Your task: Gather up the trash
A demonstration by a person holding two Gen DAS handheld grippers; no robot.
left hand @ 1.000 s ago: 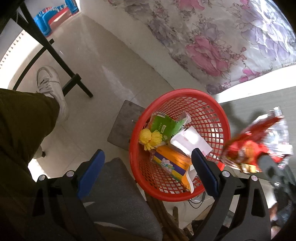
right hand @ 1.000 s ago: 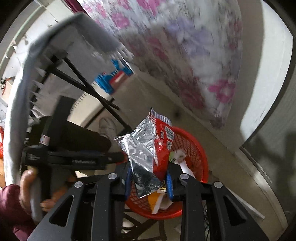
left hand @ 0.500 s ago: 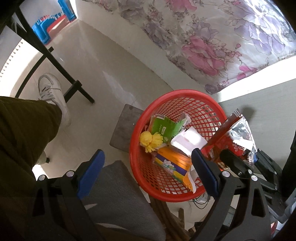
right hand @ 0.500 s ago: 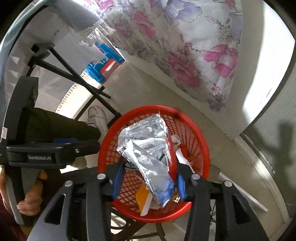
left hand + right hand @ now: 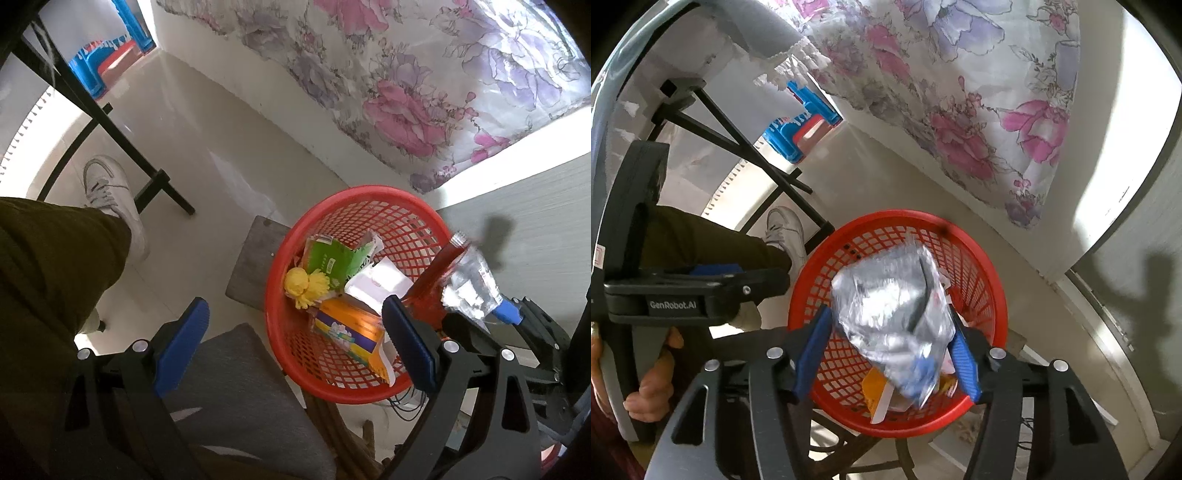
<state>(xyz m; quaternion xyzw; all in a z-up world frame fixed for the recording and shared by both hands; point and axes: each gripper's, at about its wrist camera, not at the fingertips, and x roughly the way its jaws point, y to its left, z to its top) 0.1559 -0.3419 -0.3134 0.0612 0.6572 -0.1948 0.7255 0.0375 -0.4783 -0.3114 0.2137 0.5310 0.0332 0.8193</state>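
Note:
A red mesh basket stands on a stool and holds a green packet, a yellow pom-pom, a white wrapper and an orange box. My right gripper is above the basket. Its jaws stand apart, and the silver and red foil snack bag is blurred between them, loose over the basket. In the left wrist view the bag is at the basket's right rim. My left gripper is open and empty, just left of the basket.
A grey padded seat lies below my left gripper. A person's leg and white shoe are at the left, by black table legs. A floral curtain hangs behind the basket. A blue and red plastic stool stands far back.
My right gripper has moved over the basket and opened. The foil bag has come loose and has dropped lower towards the basket. My left gripper has hardly moved.

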